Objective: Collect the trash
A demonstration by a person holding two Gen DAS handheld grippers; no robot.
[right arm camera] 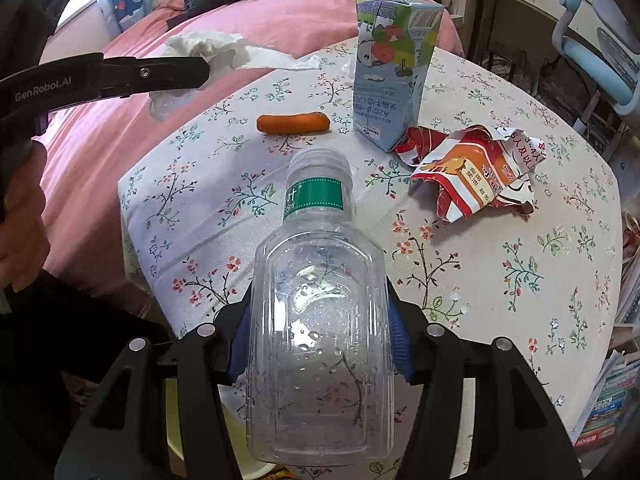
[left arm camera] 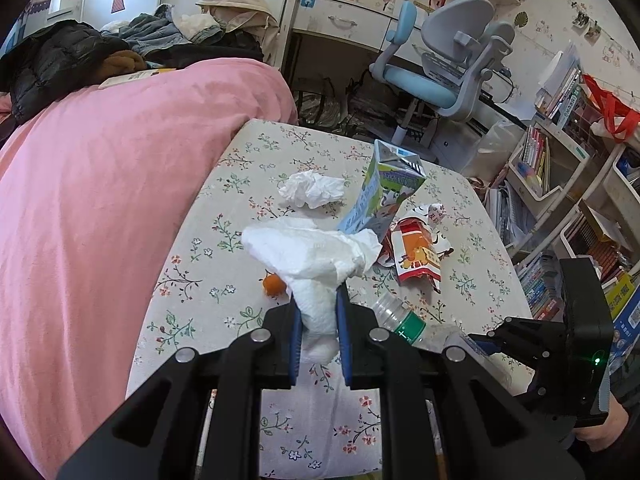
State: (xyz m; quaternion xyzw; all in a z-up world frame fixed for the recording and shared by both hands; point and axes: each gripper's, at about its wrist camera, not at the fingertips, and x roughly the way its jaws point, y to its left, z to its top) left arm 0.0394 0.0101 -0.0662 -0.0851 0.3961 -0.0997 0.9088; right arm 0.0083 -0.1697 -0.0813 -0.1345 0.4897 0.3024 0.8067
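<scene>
Two grippers at work over a small table (right arm camera: 500, 280) with a floral cloth, pushed against a pink-covered bed (left arm camera: 100, 200). Left gripper (left arm camera: 318, 312) clenched tight on a large white paper towel (left arm camera: 316, 256), blue pads pinching its lower twisted end, the loose upper part fanned out ahead of the fingers above the cloth near the table's middle. Right gripper (right arm camera: 320, 332) clamped on a clear plastic bottle (right arm camera: 320, 320) with a green label band, jaws about half wide against the bottle's flat sides, cap end pointed away toward the table's middle, base nearest the camera over the near edge. Seen from the right wrist, left gripper's black finger (right arm camera: 120, 76) reaching in from the left, over the bed-side edge, with the towel trailing from its tip. Left lying on the cloth: a small orange piece (right arm camera: 294, 123) between the bottle's cap and the far edge; a milk carton (right arm camera: 392, 76) standing upright toward the far edge; a crumpled red-and-white snack wrapper (right arm camera: 472, 176) just beside the carton's base on the right; a second crumpled tissue (left arm camera: 312, 190) near the far edge, beside the carton. Beyond the table, a blue-and-grey desk chair (left arm camera: 444, 68) and shelves of books (left arm camera: 560, 184).
</scene>
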